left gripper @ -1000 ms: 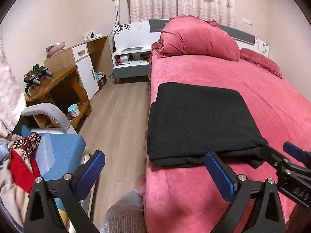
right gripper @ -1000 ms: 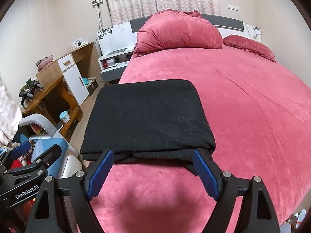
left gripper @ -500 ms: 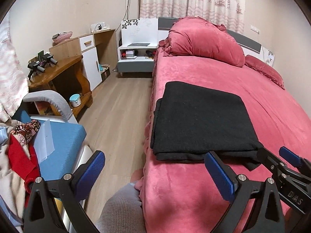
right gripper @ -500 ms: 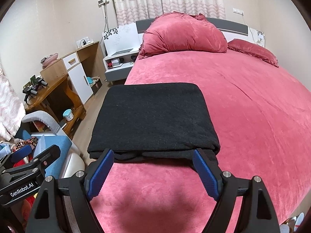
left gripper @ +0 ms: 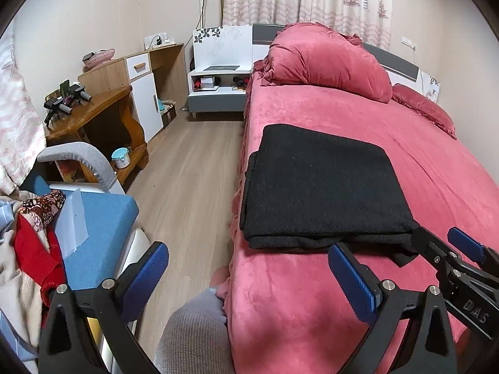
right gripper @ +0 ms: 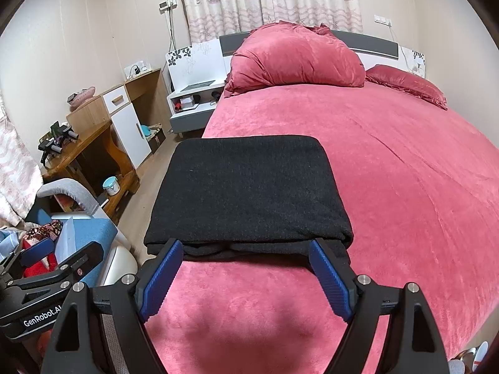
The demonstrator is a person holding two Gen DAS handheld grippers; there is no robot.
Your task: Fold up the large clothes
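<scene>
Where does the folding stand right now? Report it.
Done: the black garment lies on the red bed as a flat folded rectangle, its layered edges stacked toward the camera. In hand: nothing; the left gripper and right gripper both hover with jaws open, clear of the cloth. Left: a lower layer pokes out at the near right corner, and unfolded clothes sit heaped on the chair.

The bottom layers of the folded black garment [right gripper: 249,187] are mostly covered by the top fold (only their near edges peek out). Small items on the nightstand [left gripper: 218,78] shelf are too tiny to identify. The bed [right gripper: 405,187] runs past the frame's right edge.
</scene>
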